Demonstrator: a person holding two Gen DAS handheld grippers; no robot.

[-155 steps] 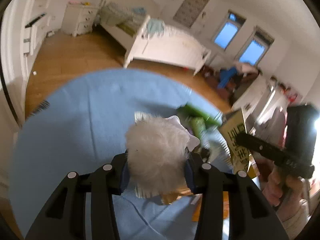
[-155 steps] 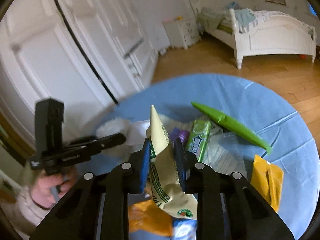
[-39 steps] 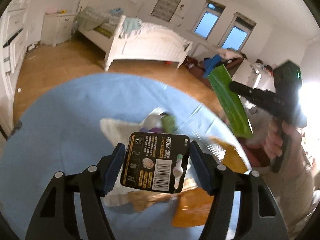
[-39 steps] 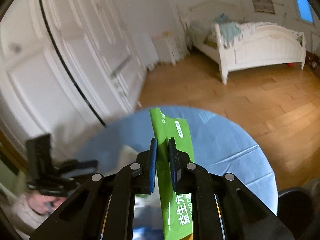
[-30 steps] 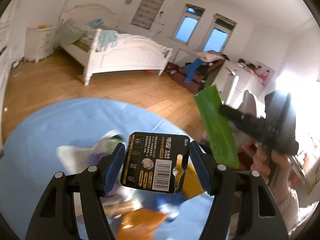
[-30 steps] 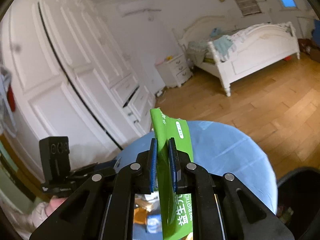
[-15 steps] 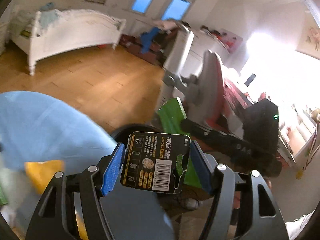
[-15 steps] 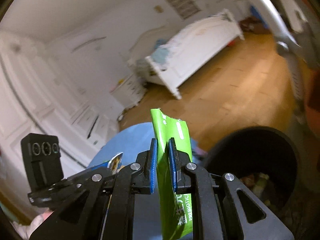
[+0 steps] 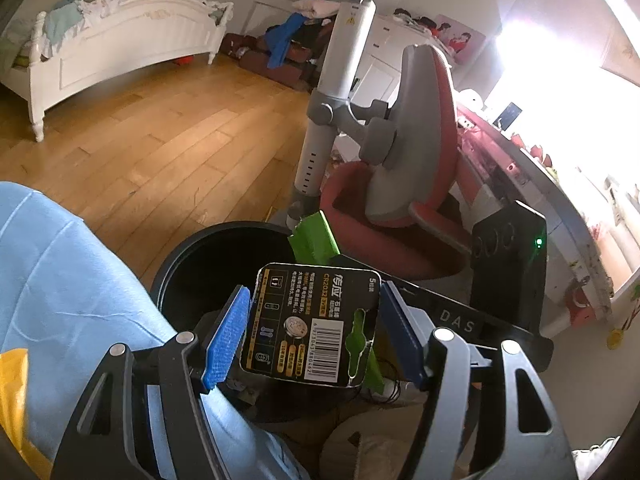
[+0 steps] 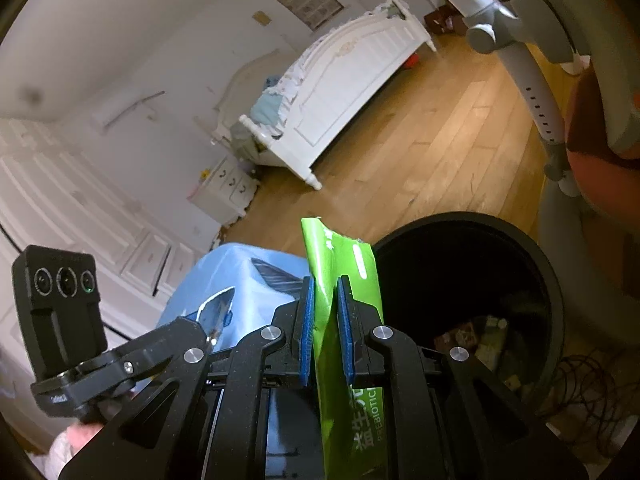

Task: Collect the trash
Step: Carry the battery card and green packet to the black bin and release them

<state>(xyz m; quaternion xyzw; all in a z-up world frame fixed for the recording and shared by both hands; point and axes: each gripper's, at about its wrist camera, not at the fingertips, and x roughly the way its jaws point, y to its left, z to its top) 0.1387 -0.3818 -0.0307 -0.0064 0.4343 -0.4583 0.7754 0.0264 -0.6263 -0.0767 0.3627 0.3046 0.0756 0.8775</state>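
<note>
Pinching a green sachet (image 10: 340, 280) flat between its blue pads, the right gripper (image 10: 326, 332) has the black bin (image 10: 556, 300) ahead and right, sachet's long axis upright. Left gripper (image 9: 314, 320) clamps a battery card (image 9: 310, 324) by its 2 side edges, bin mouth directly ahead below. Right view alone shows rubbish inside.

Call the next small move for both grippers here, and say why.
Probably carry both a little further over the bin, then open. The left gripper grips the battery card and the right gripper grips the green packet. Both hang near the bin's rim beside the blue table, and the packet looks only partly over the opening.
</note>
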